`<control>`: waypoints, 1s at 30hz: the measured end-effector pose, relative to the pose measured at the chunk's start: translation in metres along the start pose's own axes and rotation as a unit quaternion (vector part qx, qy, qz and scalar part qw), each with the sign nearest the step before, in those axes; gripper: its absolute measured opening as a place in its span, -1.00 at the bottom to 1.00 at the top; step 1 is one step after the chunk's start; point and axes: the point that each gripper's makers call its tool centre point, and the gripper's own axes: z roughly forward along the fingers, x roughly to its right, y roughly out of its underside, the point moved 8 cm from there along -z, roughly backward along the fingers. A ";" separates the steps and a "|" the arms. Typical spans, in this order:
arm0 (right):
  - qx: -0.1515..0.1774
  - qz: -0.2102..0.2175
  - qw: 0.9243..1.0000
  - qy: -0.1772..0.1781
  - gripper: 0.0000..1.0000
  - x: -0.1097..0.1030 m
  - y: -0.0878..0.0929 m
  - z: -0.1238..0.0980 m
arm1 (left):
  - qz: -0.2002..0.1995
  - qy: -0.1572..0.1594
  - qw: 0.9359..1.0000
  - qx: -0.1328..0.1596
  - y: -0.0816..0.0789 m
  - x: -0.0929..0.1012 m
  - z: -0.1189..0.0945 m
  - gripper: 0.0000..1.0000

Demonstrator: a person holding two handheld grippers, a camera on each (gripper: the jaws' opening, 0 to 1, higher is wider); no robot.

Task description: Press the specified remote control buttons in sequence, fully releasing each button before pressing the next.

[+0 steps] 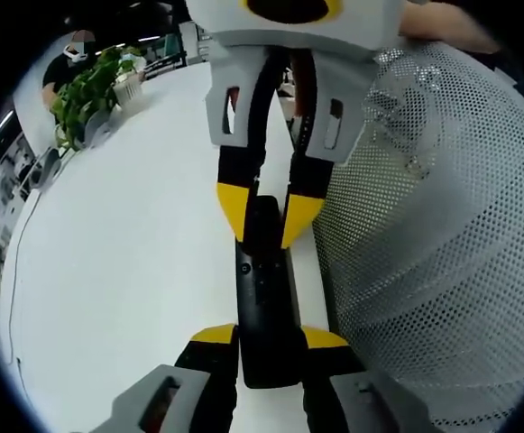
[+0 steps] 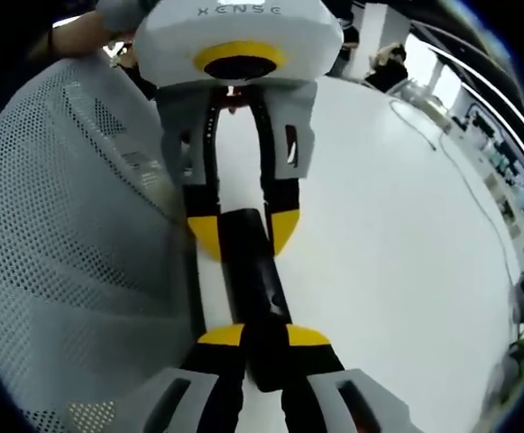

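A long black remote control point(image 1: 263, 298) lies lengthwise over the white table point(image 1: 126, 271), held at both ends. In the left gripper view, my left gripper point(image 1: 269, 338) is shut on its near end, and the right gripper point(image 1: 262, 212) comes down from the top, shut on the far end. A small round button shows on the remote's left side. In the right gripper view the same remote point(image 2: 254, 271) runs between my right gripper point(image 2: 263, 338) at the bottom and the left gripper point(image 2: 243, 230) above, both with yellow-tipped jaws against its sides.
A white perforated mesh surface point(image 1: 442, 234) curves up close beside the remote, also seen as mesh point(image 2: 72, 253). A potted plant point(image 1: 86, 90) stands at the table's far edge. A thin cable point(image 2: 451, 171) lies across the table. People sit in the background.
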 end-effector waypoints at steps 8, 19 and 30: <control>0.003 0.007 1.000 0.000 -0.75 0.000 0.001 -0.001 | -0.001 -0.001 1.000 0.000 0.000 0.001 0.000 -0.49; 0.004 0.025 1.000 -0.002 -0.77 0.003 0.006 -0.004 | -0.004 -0.001 1.000 0.005 0.000 0.000 0.000 -0.49; 0.006 0.052 0.999 -0.002 -0.85 0.006 0.011 -0.007 | -0.005 0.000 1.000 0.007 0.001 0.000 0.000 -0.49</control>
